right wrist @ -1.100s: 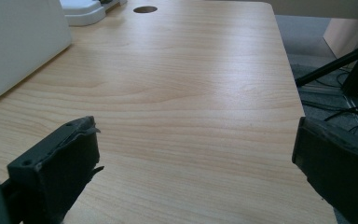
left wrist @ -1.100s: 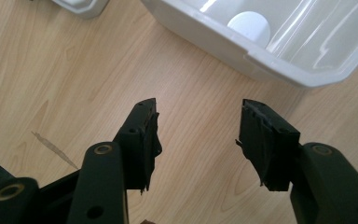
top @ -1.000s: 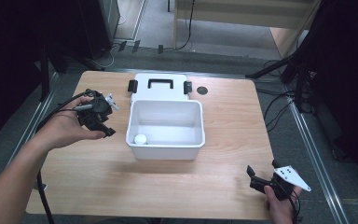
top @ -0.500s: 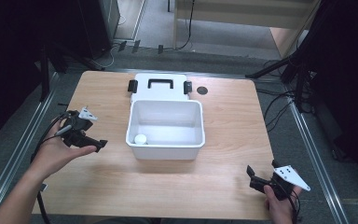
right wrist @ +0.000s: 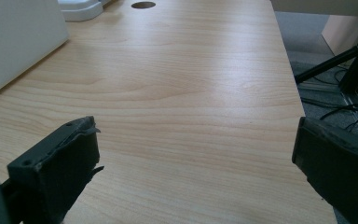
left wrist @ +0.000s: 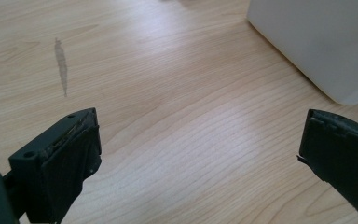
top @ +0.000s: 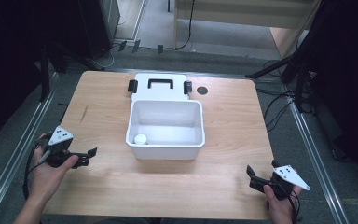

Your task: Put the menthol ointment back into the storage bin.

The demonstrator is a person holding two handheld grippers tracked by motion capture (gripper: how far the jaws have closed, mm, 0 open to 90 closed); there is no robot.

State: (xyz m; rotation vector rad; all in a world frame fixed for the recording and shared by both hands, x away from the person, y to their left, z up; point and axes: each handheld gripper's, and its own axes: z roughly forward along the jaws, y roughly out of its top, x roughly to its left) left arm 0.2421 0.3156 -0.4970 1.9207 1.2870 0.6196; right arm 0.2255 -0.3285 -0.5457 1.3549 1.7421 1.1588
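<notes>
A white plastic box (top: 165, 148) stands open at the middle of the wooden table (top: 233, 121). A small white round object (top: 141, 139) lies in its near left corner. The box's lid (top: 157, 85), with a black handle and two black latches, lies flat behind it. My left gripper (top: 89, 156) rests low at the table's near left, open and empty, its jaws wide apart over bare wood (left wrist: 191, 140) with the box's wall (left wrist: 317, 42) ahead to the right. My right gripper (top: 255, 176) sits at the near right corner, open and empty, above bare wood (right wrist: 191, 116).
A dark round hole (top: 202, 90) lies in the table top behind the box to the right, also seen as the hole (right wrist: 143, 4) in the right gripper view. A grey streak (left wrist: 61, 65) marks the wood at left. Metal rails and cables run along both table sides.
The left hand has drawn its gripper back from beside the box's left wall down to the near left of the table. The right gripper has stayed put.
</notes>
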